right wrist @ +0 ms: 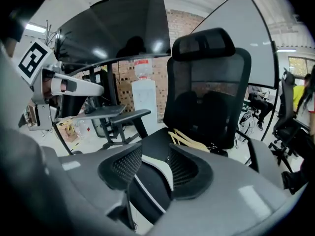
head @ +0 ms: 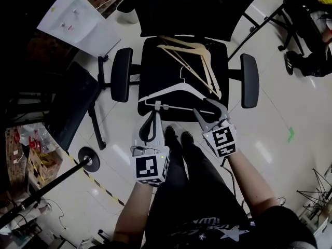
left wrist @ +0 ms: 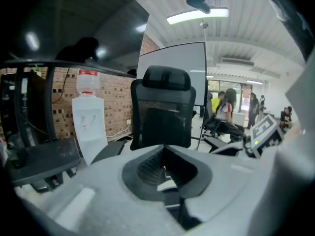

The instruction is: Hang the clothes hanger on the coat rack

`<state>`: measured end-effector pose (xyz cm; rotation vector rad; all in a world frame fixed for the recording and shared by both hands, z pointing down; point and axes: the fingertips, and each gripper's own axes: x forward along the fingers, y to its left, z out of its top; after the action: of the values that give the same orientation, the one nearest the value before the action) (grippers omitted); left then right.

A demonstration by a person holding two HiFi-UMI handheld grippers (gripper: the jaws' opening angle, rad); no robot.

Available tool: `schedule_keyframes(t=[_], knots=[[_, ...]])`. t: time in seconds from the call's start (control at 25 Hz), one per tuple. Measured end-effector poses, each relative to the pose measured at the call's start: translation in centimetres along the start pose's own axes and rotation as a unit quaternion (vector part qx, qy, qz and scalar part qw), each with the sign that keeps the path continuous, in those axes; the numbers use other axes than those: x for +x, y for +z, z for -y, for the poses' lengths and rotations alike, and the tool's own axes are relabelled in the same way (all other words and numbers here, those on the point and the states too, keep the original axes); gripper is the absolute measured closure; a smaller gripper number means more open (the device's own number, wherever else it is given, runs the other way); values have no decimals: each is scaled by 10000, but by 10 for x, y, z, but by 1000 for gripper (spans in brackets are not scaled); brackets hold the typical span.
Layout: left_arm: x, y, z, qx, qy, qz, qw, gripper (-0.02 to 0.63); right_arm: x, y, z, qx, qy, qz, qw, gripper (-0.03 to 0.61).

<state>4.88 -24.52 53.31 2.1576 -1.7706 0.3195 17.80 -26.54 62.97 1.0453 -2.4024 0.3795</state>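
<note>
Pale glossy floor tiles (head: 270, 123) spread under one black office chair (head: 155, 71), whose two armrests stand out to either side of the seat. One white hanger (head: 165, 91) lies near the front edge of that seat, with its metal hook pointing toward the backrest. Behind it lies a small heap of pale wooden hangers (head: 211, 74), overlapped so closely that their number is not certain.

Two grippers reach in from the near side. The left gripper (head: 154, 113) sits by the left end of the white hanger with its jaw tips drawn together. A sliver of white shows in the narrow slit between them, and I cannot tell whether the pads press on it. The right gripper (head: 209, 110) has its jaws apart by the hanger's right end. In the right gripper view the white arm runs through the gap, clear of both pads.

The wearer's dark trouser legs and shoes (head: 179, 139) stand just in front of the seat, between the two grippers. One water dispenser (left wrist: 89, 124) stands against a brick wall (left wrist: 115, 107), and one whiteboard (left wrist: 172, 58) rises behind the backrest. A dark pole (head: 46, 188) slants across the floor at lower left. Several people (left wrist: 226, 109) sit well beyond the chair.
</note>
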Motion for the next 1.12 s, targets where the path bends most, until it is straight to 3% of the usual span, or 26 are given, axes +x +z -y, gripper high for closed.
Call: schedule_keyframes(t=[0.12,0.24,0.48,0.68,1.0,1.12], knots=[[26,-33,2,-5,-271,-184,9995,609,33,-34,9,-35,36,-486,9988,325],[47,-59,-1,-49,-394,-365,9985,609,60,-61,18,-129,41,-850,9963,293],[84,-96,-21,-146,-334,-633,9973,609,102,-103,30,-267,97,-1420,9895,291],[116,-121,-32,27,-388,-748,9964,609,122,-128,38,-421,204,-1809,9824,291],[144,-142,-35,97,-577,-901,9942,609,158,-172,37,-377,447,-2435,9681,296],[147,-145,-34,67,-679,-961,9930,609,167,-175,36,-575,425,-2626,9622,313]])
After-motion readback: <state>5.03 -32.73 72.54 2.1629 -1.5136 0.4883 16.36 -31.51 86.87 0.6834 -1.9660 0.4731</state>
